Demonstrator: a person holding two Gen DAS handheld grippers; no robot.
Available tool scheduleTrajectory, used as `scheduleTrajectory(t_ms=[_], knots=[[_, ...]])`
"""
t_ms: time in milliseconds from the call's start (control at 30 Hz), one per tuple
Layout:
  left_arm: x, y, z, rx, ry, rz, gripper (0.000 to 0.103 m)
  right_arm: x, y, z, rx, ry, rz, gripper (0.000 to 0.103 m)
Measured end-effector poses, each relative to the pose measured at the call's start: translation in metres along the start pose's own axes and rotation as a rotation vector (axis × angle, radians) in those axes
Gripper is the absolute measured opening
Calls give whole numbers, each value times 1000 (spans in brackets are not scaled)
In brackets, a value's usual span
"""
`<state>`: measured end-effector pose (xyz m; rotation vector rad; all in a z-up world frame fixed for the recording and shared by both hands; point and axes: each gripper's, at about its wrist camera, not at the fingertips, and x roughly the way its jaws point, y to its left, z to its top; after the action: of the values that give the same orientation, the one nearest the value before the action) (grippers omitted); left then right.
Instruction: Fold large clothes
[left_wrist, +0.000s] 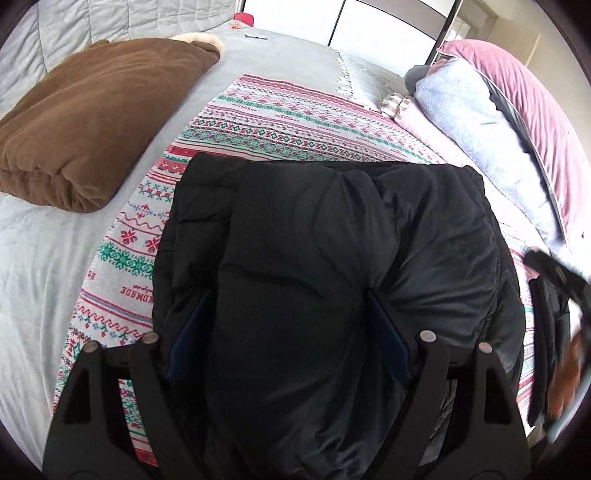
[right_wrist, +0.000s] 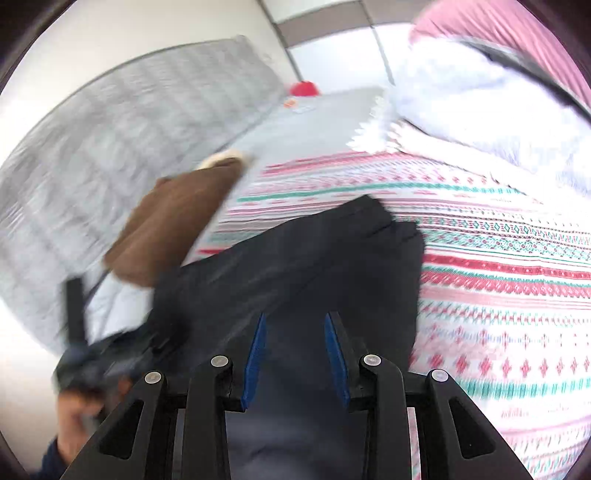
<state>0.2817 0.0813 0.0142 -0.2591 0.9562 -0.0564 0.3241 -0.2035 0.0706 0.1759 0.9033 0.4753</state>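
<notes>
The black jacket (left_wrist: 325, 266) lies on the patterned blanket (left_wrist: 280, 122) (bed edge left); left gripper (left_wrist: 288, 332) clamps a thick fold, right gripper (right_wrist: 295, 347) hovers parted. Brown cushion (left_wrist: 92, 122) sits apart, pillows (left_wrist: 480, 122) flank right.

The left gripper (left_wrist: 288, 328), black with blue-padded fingers (left_wrist: 188, 332), has its jaws spread wide around a thick fold of the black padded jacket (left_wrist: 332, 236), one pad pressed against each side of the bulge. The right gripper (right_wrist: 295, 350), of the same build, hangs over the jacket with its blue pads (right_wrist: 255, 354) parted and nothing visibly pinched between them; its view is blurred
</notes>
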Motion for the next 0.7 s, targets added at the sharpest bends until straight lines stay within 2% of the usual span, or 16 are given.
scheduleTrajectory(t_ms=[100,167,267,333,533,700], knots=[[3,-1,0,4,1,8,85,40,-28,23,60,63,-35,33],[6,-1,-1,3,6,11,86,62,-42,27,88,101,-36,33],[10,-3,-1,10,8,23,88,99,-49,15,73,196,-70,33],[13,-3,0,9,14,29,89,113,-48,10,55,222,-74,33],[20,-6,-2,21,27,55,91,125,-60,3,72,228,-54,33],[26,-4,-2,22,37,64,93,116,-51,-1,42,206,-125,33]])
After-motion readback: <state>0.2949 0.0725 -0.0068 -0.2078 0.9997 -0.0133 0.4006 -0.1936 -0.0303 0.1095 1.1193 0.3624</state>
